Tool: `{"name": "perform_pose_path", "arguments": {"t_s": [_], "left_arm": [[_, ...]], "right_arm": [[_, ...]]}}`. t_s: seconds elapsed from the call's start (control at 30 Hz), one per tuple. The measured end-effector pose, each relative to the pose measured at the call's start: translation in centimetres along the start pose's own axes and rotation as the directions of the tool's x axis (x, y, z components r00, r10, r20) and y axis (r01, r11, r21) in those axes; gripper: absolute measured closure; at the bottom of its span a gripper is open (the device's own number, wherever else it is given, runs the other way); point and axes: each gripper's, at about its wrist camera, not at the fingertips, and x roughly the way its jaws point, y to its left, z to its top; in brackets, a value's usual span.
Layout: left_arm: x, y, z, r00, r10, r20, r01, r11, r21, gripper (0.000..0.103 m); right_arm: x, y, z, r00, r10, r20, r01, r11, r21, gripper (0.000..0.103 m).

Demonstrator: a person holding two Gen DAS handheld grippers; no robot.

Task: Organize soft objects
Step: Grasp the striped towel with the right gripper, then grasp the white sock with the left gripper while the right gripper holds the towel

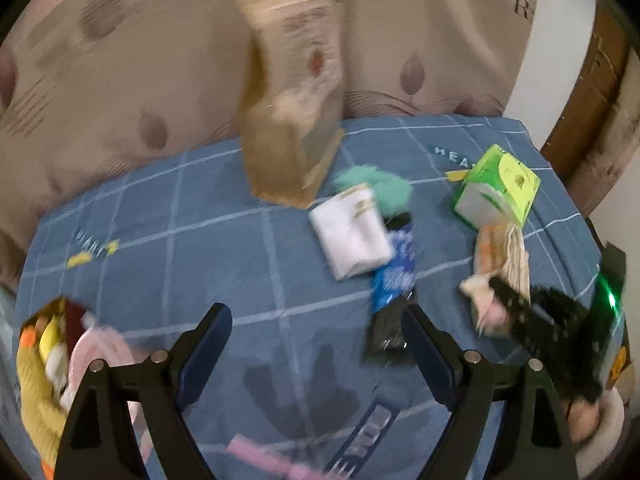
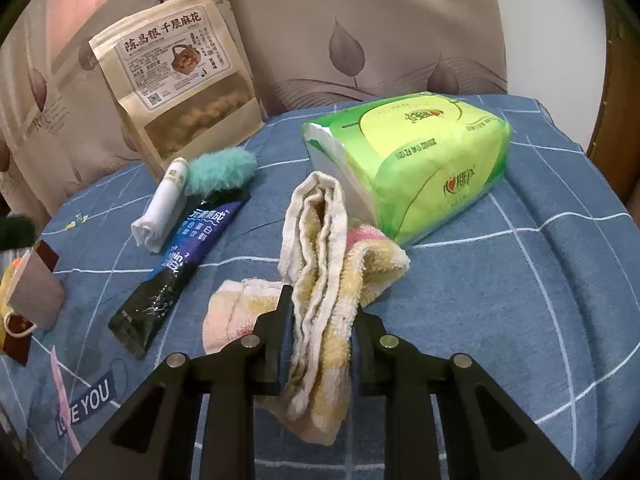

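In the right wrist view my right gripper (image 2: 322,304) is shut on a folded yellow, pink and white towel (image 2: 320,240); the cloth stands up between the pads and trails onto the blue checked bedsheet (image 2: 520,280). Behind it lies a green tissue pack (image 2: 420,160). To the left lie a rolled white cloth (image 2: 160,208), a teal fluffy item (image 2: 220,170) and a dark toothpaste tube (image 2: 176,268). In the blurred left wrist view my left gripper (image 1: 316,320) is open over bare sheet, with the white cloth (image 1: 352,236), tube (image 1: 394,276), towel (image 1: 500,264) and right gripper (image 1: 540,320) ahead and to its right.
A brown snack pouch (image 2: 176,76) leans on the leaf-patterned headboard (image 2: 360,40). At the left edge stands a small bag (image 2: 32,292) holding yellow and pink soft things (image 1: 48,368). A wooden frame (image 1: 592,92) borders the bed on the right.
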Motion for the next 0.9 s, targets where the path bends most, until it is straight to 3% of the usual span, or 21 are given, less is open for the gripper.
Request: {"name": "perform_pose_path", "arguments": {"t_s": [0.23,0.5,0.53,0.57,0.6,0.67,0.9], "left_arm": [[4.4,-4.1,3.1,1.000,0.014,-0.015,-0.013,0.997,0.073,0.014],[10.0,-3.9,4.6,0.993,0.083,-0.086,-0.080,0.996,0.042,0.015],[10.3,-3.7,4.7,0.992,0.084,-0.094,-0.081,0.996,0.038,0.018],[10.9,-3.3,4.8,0.991,0.085,-0.108,-0.082,0.996,0.030,0.031],[11.2,-3.1,4.9,0.990,0.083,-0.117,-0.081,0.996,0.025,0.053],[12.1,-2.3,4.9,0.985,0.055,-0.164,-0.058,0.998,-0.008,0.080],[10.2,-0.9,4.8,0.992,-0.015,-0.129,0.009,0.999,-0.046,0.089]], "right_arm": [[0.2,-0.8,0.0,0.999,0.046,-0.007,-0.045,0.998,0.050,0.080],[0.5,-1.3,0.0,0.996,0.085,-0.009,-0.084,0.992,0.098,0.078],[0.6,-1.3,0.0,0.996,0.090,-0.009,-0.088,0.991,0.103,0.078],[0.6,-1.4,0.0,0.996,0.092,-0.009,-0.091,0.990,0.106,0.078],[0.6,-1.4,0.0,0.996,0.094,-0.009,-0.092,0.990,0.109,0.078],[0.6,-1.4,0.0,0.995,0.099,-0.008,-0.097,0.988,0.117,0.078],[0.7,-1.3,0.0,0.996,0.094,-0.008,-0.092,0.988,0.122,0.078]]}}
